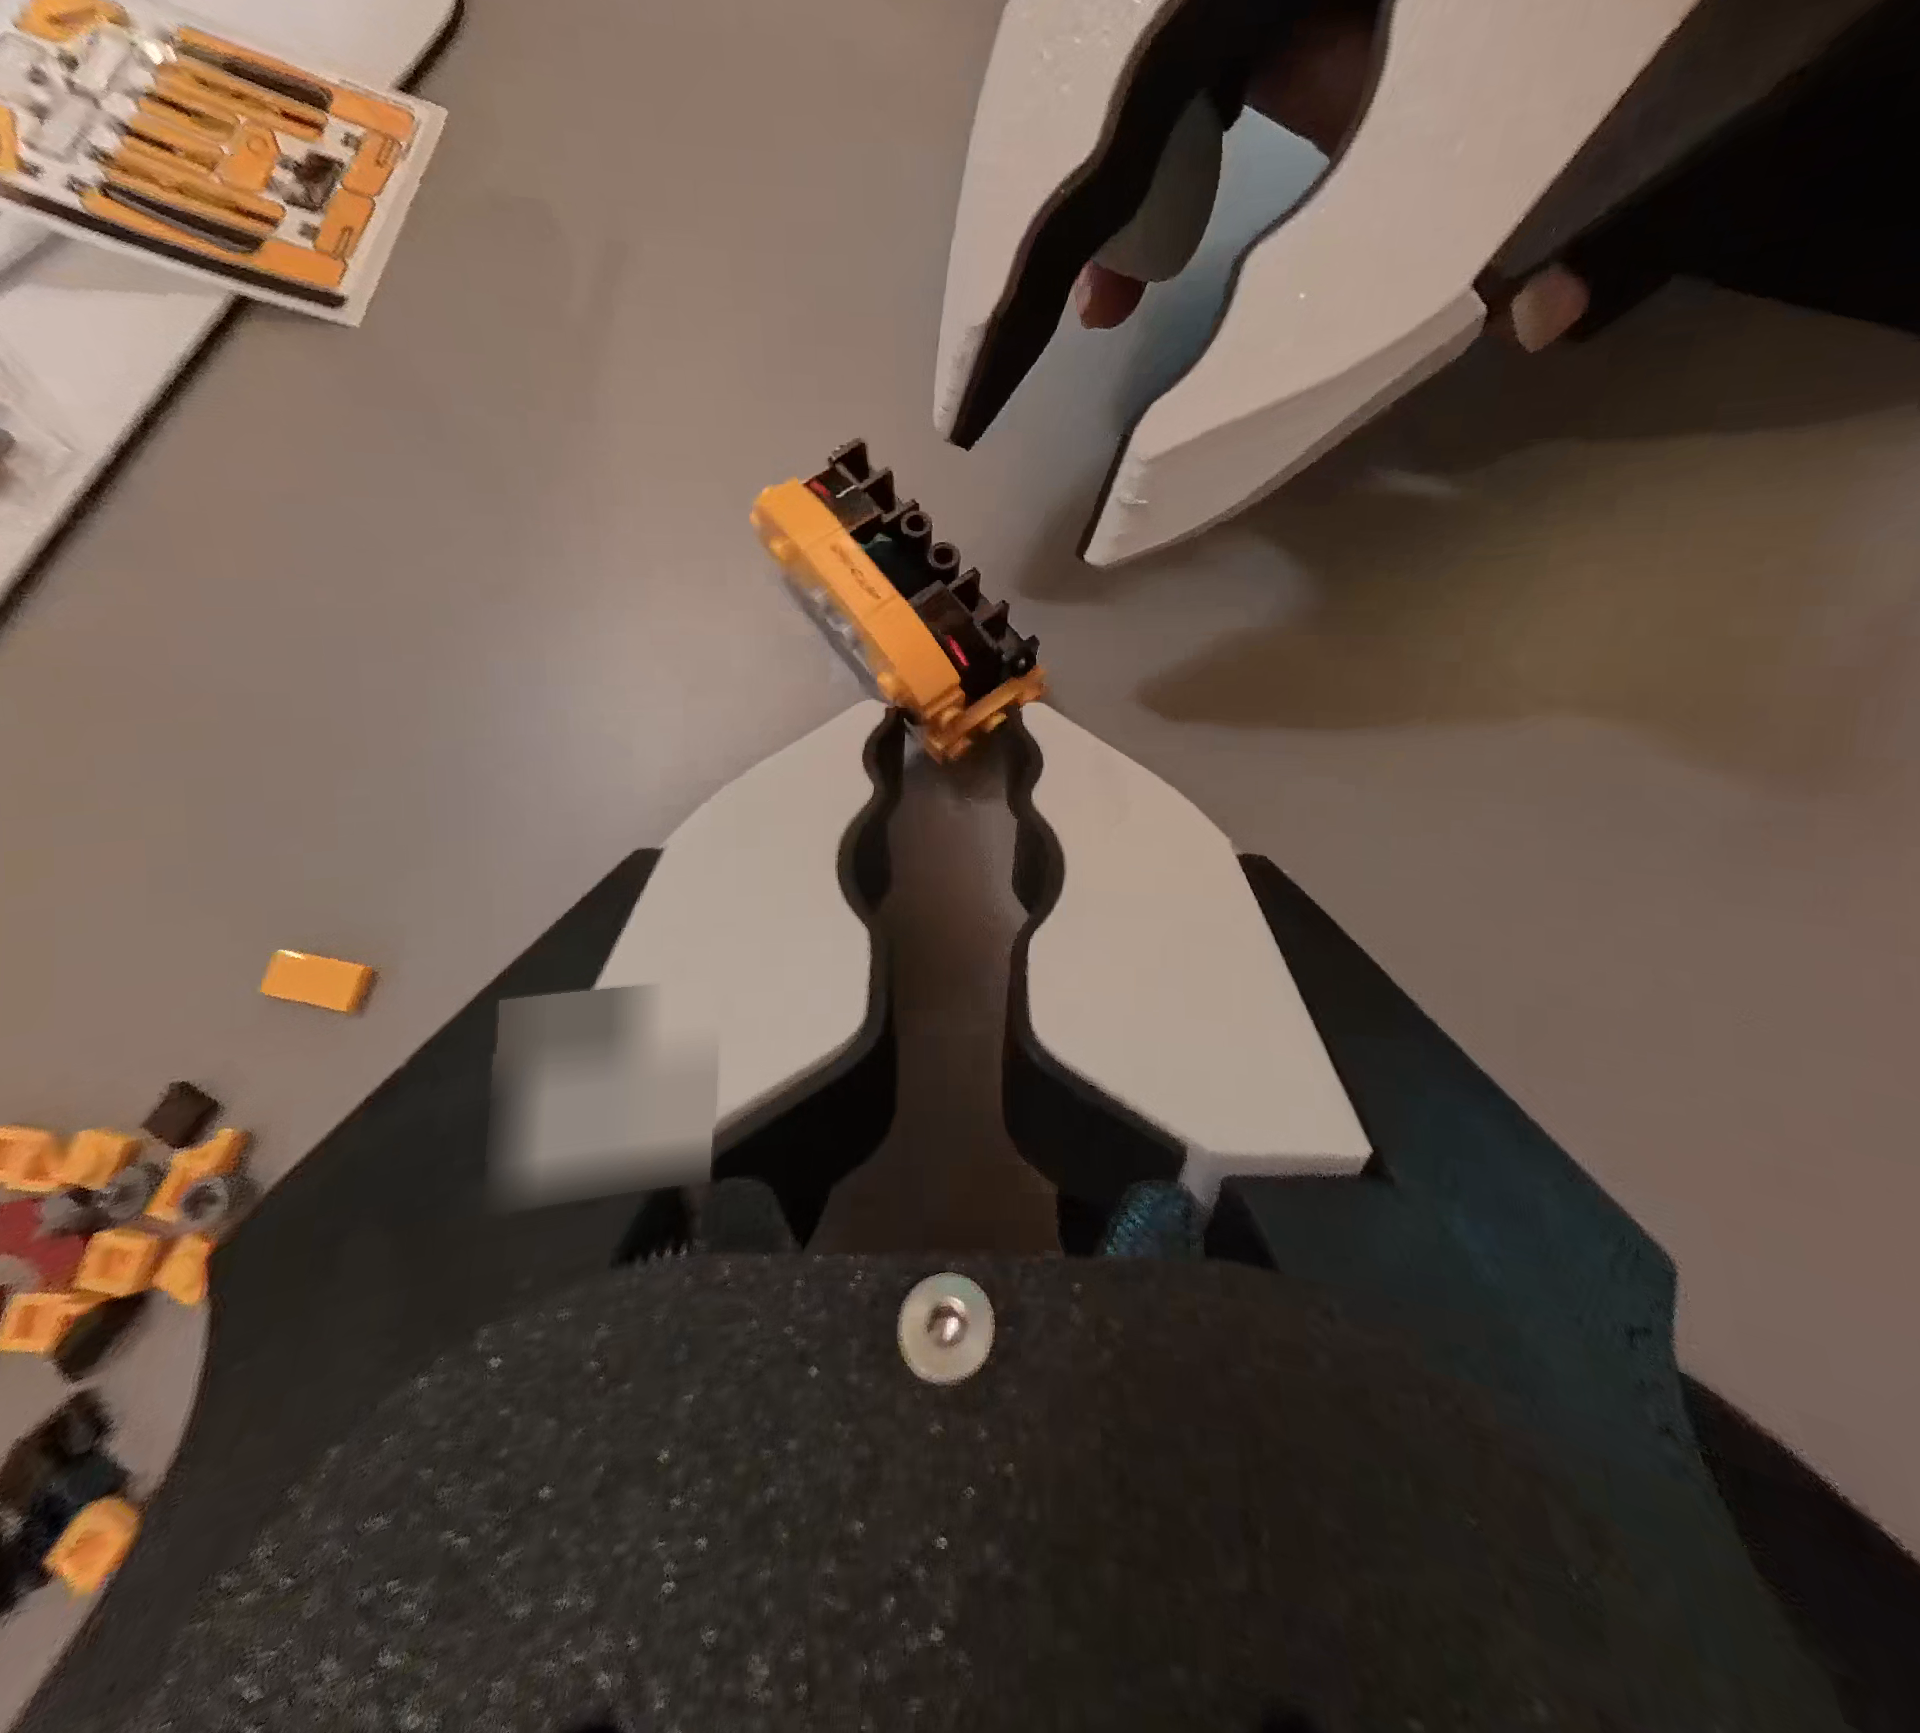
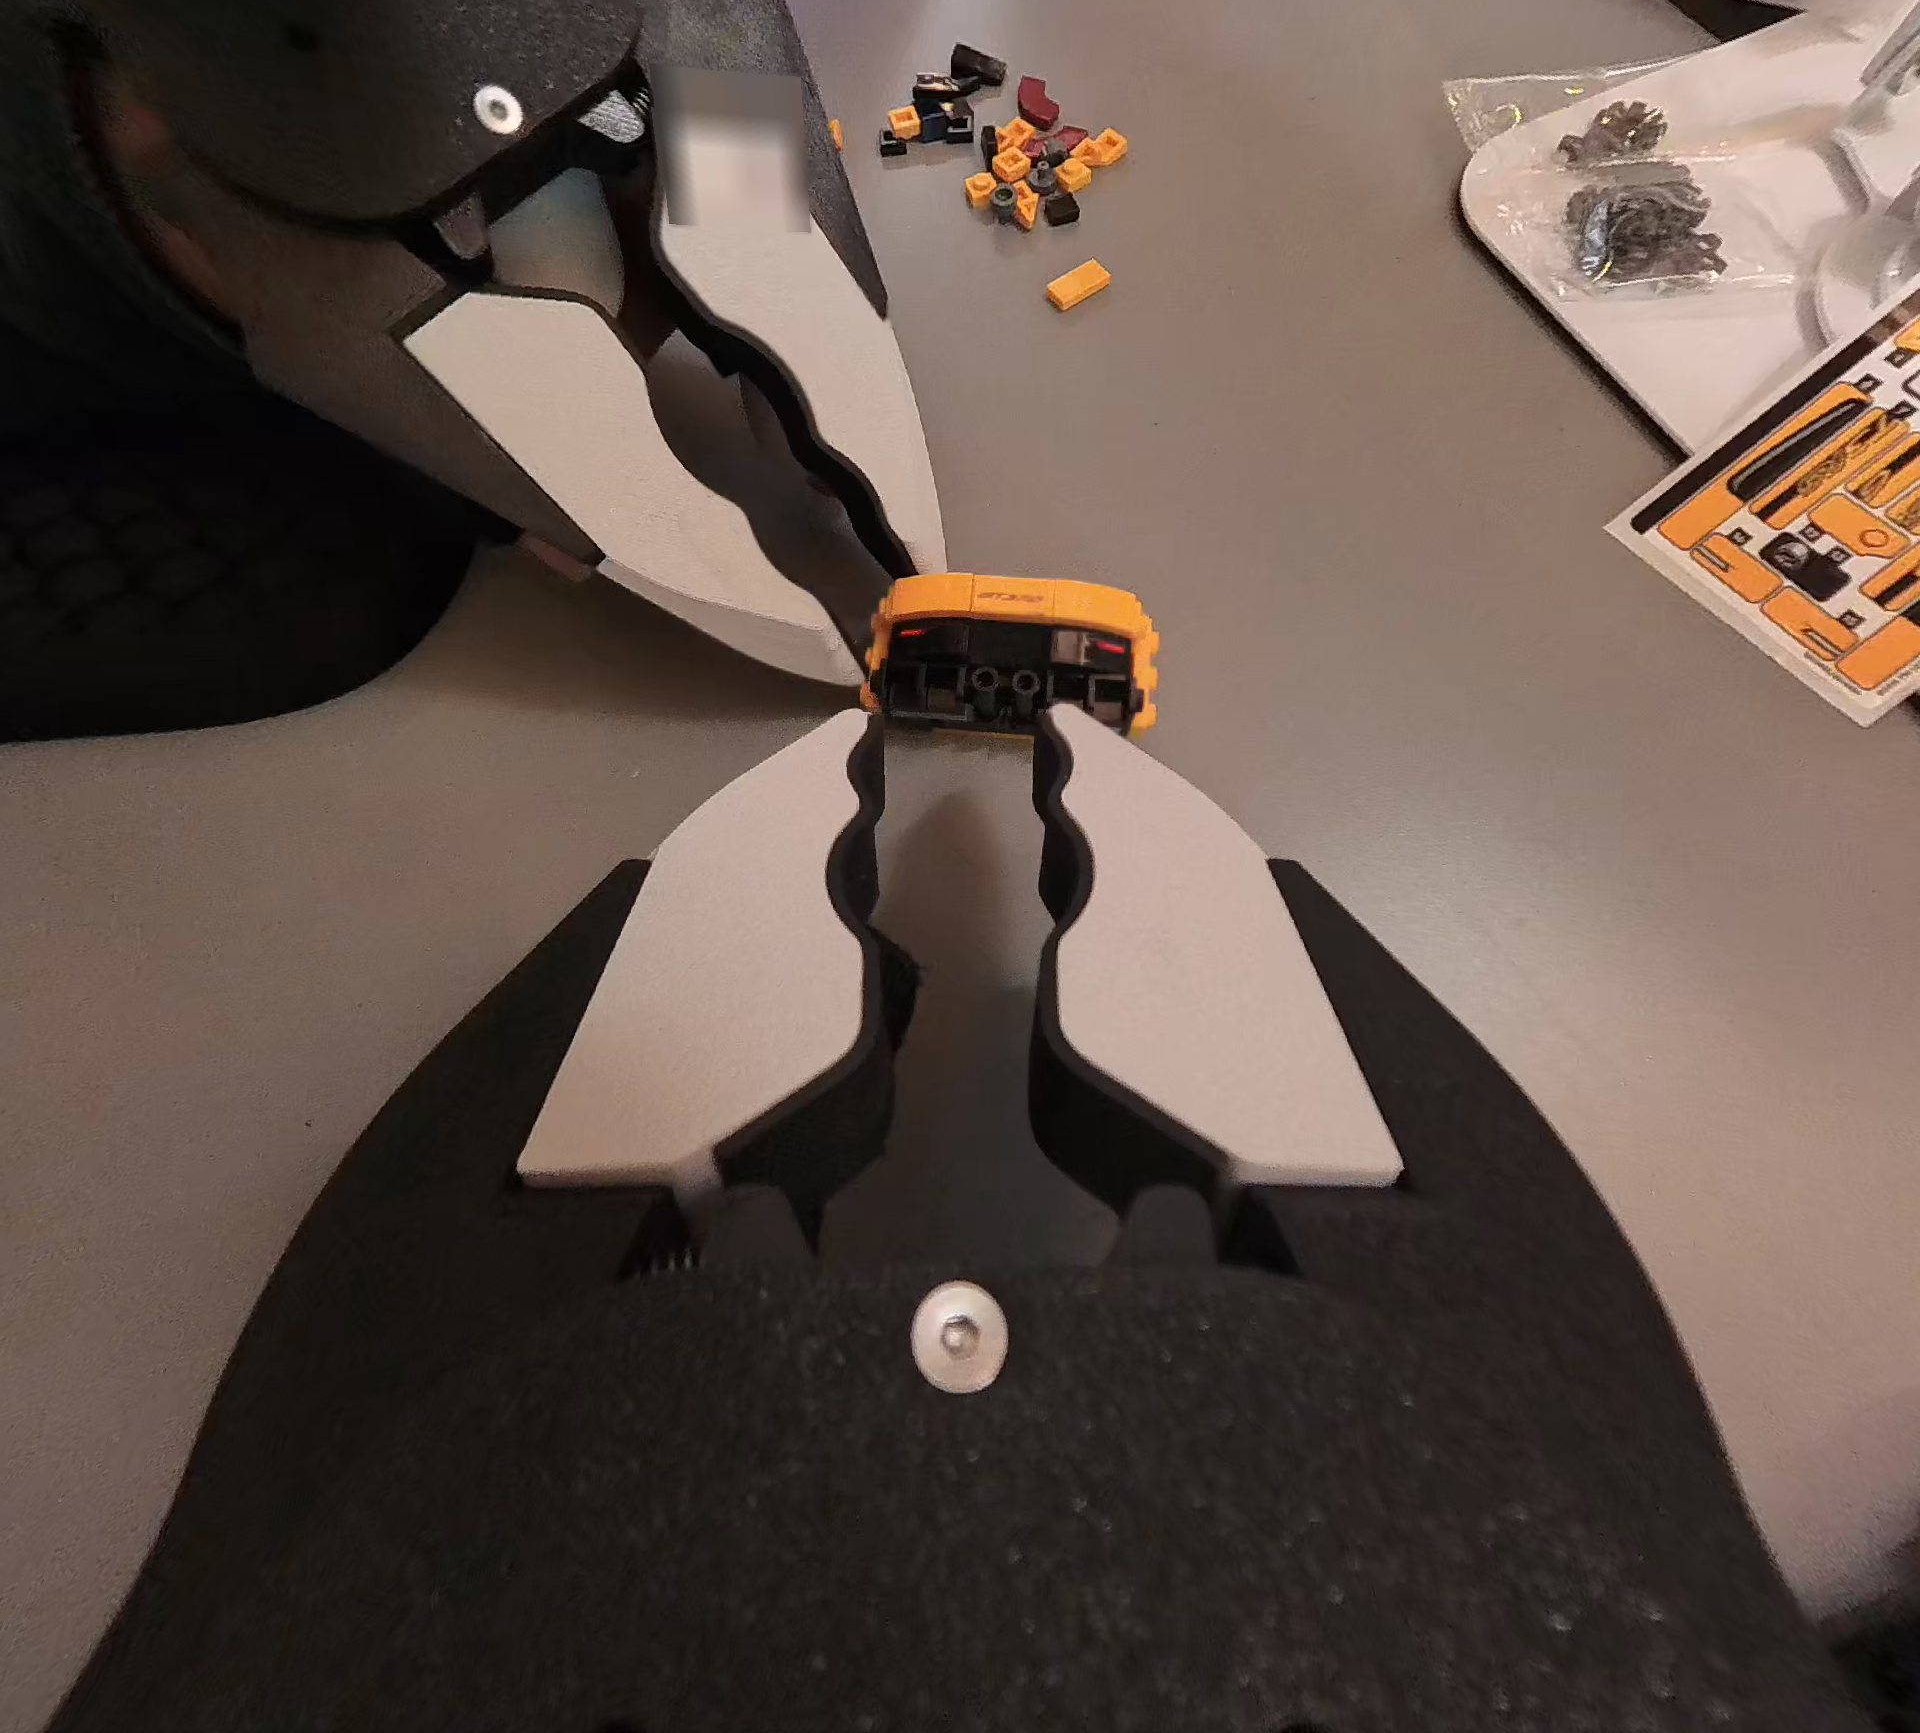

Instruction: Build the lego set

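Observation:
A small orange and black lego assembly (image 1: 904,582) is held just above the grey table. My left gripper (image 1: 961,725) is shut on its near orange end, and it sticks out ahead, tilted to the left. In the right wrist view the assembly (image 2: 1008,649) shows its black underside, and the left gripper (image 2: 881,615) pinches its left end. My right gripper (image 2: 958,719) is open, with its tips just short of the assembly and facing that underside. It also shows in the left wrist view (image 1: 1029,494), empty and a small gap away from the assembly.
A sticker sheet (image 2: 1808,540) and a bag of black parts (image 2: 1631,218) lie on a white board (image 2: 1662,353) at the right. A pile of loose small pieces (image 2: 1018,145) and one orange tile (image 2: 1077,284) lie beyond the assembly. A dark keyboard (image 2: 156,540) is at the left. My two grippers' fingertips are within a few centimetres of each other.

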A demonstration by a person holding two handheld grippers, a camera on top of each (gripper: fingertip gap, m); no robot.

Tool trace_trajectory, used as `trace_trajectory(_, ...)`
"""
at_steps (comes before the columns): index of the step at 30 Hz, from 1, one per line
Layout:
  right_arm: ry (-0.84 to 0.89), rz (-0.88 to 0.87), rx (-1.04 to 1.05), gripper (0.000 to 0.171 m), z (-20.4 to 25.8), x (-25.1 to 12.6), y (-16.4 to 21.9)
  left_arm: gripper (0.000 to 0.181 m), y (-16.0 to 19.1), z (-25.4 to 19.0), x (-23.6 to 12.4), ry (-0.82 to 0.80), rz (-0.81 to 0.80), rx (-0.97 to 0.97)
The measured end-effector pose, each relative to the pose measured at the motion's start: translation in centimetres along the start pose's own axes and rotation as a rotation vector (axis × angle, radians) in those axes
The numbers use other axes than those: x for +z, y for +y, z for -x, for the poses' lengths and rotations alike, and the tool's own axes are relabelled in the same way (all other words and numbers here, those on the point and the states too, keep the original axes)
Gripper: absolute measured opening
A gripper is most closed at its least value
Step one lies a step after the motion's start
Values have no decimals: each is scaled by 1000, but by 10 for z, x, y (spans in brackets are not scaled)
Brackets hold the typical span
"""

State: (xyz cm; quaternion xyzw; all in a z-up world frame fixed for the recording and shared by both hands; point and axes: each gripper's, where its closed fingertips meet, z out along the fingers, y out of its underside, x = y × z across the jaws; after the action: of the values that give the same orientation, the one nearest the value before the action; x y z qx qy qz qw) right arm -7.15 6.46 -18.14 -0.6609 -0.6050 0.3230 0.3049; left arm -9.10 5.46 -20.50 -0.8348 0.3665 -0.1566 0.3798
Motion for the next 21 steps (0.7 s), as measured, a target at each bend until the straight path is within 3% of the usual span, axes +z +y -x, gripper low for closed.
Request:
trace_trajectory(5, 12, -17, 22, 27, -5, -2, -2, 17, 0, 14, -5, -173, 27, 276)
trace_trajectory(10, 46, -18, 24, 29, -12, -3, -1, 17, 2, 28, -9, -440, 151, 785)
trace_trajectory(12, 67, -15, -1, 31, -14, -3, 0, 17, 0, 24, -9, -472, 161, 933)
trace_trajectory(17, 92, -7, -73, 37, -15, -1, 0, 17, -3, 16, -10, -441, 107, 955)
trace_trajectory(21, 88, -21, -114, 40, -17, 1, -2, 21, -5, 13, -10, -378, 42, 822)
